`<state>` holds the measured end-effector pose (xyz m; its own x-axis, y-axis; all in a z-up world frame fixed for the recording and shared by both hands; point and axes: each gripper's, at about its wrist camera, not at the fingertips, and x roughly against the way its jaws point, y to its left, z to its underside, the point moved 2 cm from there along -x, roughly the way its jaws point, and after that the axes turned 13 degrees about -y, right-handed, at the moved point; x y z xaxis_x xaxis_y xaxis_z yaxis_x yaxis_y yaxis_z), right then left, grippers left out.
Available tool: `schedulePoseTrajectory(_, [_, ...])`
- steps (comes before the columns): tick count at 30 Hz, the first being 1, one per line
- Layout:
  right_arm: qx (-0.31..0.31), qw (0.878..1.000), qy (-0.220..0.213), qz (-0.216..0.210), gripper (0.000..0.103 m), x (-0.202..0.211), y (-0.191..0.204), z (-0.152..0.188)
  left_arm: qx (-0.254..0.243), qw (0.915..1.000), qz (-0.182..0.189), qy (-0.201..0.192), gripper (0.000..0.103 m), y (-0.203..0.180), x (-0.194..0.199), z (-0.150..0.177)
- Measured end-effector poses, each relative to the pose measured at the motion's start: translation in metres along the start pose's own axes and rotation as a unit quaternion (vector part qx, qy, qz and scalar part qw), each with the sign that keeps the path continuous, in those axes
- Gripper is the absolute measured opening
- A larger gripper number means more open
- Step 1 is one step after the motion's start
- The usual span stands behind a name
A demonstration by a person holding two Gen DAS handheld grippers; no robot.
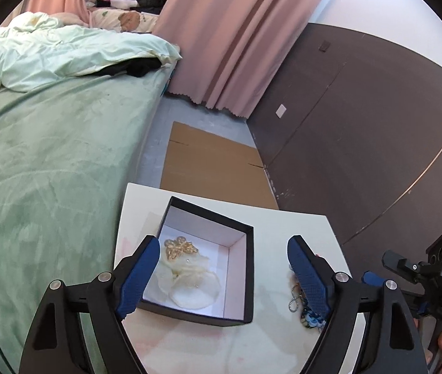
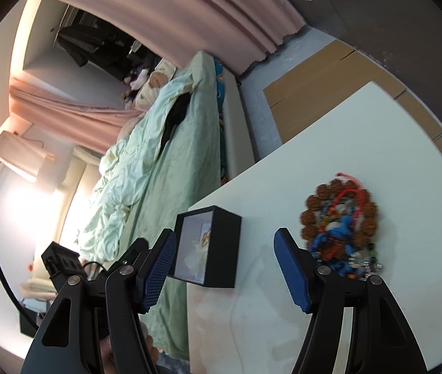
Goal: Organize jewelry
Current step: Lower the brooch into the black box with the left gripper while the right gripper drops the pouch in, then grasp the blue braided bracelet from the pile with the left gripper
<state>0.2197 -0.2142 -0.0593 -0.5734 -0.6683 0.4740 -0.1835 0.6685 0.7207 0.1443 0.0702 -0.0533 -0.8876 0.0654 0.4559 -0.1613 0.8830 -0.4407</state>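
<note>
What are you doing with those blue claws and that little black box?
A person holds two grippers and is tidying jewelry on a white table. The black box sits open with a gold piece and some pale round pieces already inside. The left gripper hangs open over the box, holding nothing. The right gripper is open too, near a pile of beads not yet in the box.

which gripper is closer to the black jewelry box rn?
Left. The left gripper hangs open right over the black box, its fingers straddling it. The right gripper is open too, off to the box's side, with the bead pile by its far finger.
</note>
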Motion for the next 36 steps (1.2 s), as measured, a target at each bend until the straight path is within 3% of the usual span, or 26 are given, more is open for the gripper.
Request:
schedulePoseTrajectory(8, [-0.024,0.998,-0.039,0.045,0.066,0.036,-0.034,-0.008,-0.021,0.9995,0.022,0.009,0.084,-0.019,0.011,0.011])
schedulePoseTrajectory(24, [-0.088,0.989,-0.048,0.108,0.063,0.057,-0.082,0.009,-0.084,0.9925,0.08,0.04,0.083,-0.078,0.001,0.051])
schedulePoseTrajectory(30, [-0.121,0.985,-0.058,0.112,0.06,0.068,-0.098,0.01,-0.104,0.9875,0.098,0.067,0.07,-0.098,-0.015,0.071])
schedulePoseTrajectory(33, [-0.123,0.983,-0.05,0.128,0.05,0.068,-0.102,0.011,-0.111,0.9849,0.103,0.083,0.063,-0.106,-0.026,0.082])
schedulePoseTrajectory(36, [-0.121,0.982,-0.034,0.138,0.049,0.06,-0.104,0.013,-0.124,0.9817,0.107,0.098,0.06,-0.114,-0.037,0.094])
